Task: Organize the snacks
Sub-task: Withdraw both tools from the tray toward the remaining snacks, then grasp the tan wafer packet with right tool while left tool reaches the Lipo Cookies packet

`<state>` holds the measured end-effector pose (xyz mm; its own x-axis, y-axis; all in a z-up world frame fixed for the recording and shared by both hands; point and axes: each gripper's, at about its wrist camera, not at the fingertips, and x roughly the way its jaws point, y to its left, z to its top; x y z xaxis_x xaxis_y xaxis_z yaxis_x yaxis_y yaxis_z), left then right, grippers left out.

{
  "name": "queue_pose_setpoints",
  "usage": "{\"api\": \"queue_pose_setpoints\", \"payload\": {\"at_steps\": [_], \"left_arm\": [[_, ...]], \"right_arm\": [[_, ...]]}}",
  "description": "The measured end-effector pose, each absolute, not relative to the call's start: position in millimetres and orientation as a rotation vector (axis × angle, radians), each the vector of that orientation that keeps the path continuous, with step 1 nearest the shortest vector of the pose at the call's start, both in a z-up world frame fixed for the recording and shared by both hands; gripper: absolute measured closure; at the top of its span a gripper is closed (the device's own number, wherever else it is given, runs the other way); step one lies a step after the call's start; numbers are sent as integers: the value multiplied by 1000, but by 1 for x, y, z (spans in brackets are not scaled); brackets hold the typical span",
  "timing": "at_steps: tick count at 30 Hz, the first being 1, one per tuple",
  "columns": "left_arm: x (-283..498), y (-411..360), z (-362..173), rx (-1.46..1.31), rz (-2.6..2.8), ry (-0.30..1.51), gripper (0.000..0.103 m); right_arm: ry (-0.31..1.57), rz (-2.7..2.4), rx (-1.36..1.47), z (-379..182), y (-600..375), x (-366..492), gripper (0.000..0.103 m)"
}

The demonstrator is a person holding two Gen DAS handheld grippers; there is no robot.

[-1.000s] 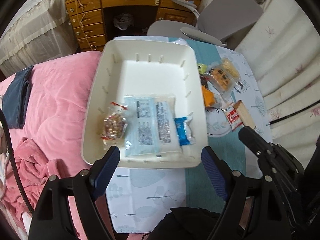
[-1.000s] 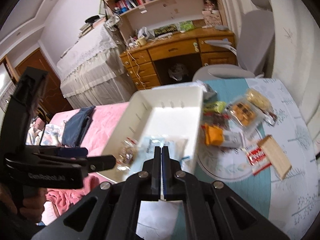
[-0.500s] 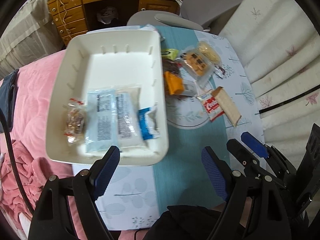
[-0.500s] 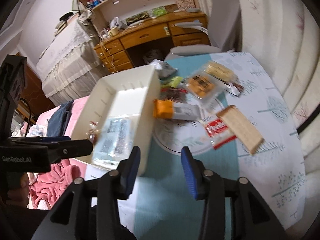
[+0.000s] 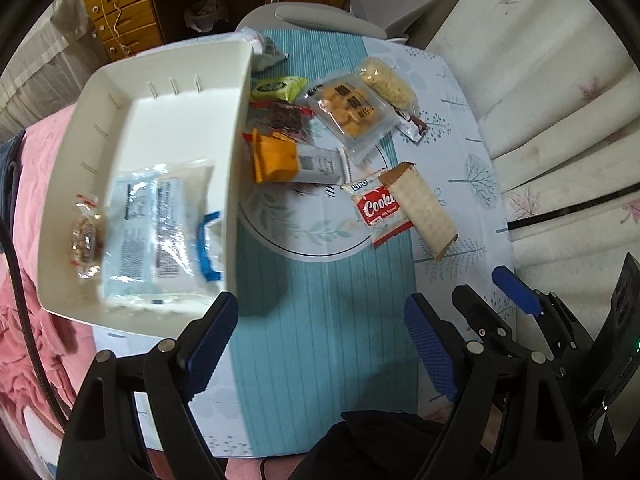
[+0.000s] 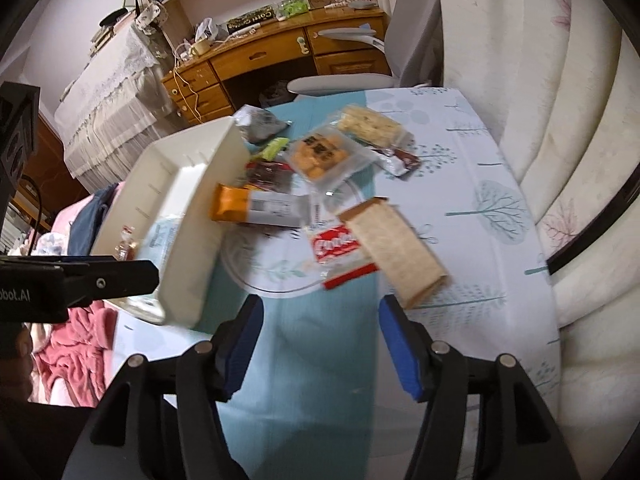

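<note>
Hovering over table (image 5: pixel 320 340): left claw (image 5: pixel 320 336) and right claw (image 6: pixel 320 340) both spread wide, empty; snacks beside white bin (image 5: pixel 236 152).

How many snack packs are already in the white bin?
3, lying along the near end of the white bin: a small clear candy bag at left, a big pale-blue pack in the middle, a blue-edged wrapper at right. More could hide underneath.

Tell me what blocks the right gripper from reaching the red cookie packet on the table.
Nothing visible does. The right gripper is open over bare teal tablecloth, and the red cookie packet lies just ahead. A tan wrapped bar overlaps the packet's right edge.
</note>
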<state>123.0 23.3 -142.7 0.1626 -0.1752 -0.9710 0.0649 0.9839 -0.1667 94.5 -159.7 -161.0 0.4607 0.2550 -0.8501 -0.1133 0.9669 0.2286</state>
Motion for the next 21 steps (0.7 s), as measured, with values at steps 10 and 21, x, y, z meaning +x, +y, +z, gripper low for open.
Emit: {"api": "queue_pose_setpoints", "payload": {"at_steps": [10, 21], "left_arm": [[144, -8, -173, -180, -80, 1421, 16], [175, -33, -210, -213, -17, 1376, 16]], "right_arm": [[1072, 270, -15, -189, -190, 117, 41], [1044, 384, -128, -232, -192, 149, 41]]}}
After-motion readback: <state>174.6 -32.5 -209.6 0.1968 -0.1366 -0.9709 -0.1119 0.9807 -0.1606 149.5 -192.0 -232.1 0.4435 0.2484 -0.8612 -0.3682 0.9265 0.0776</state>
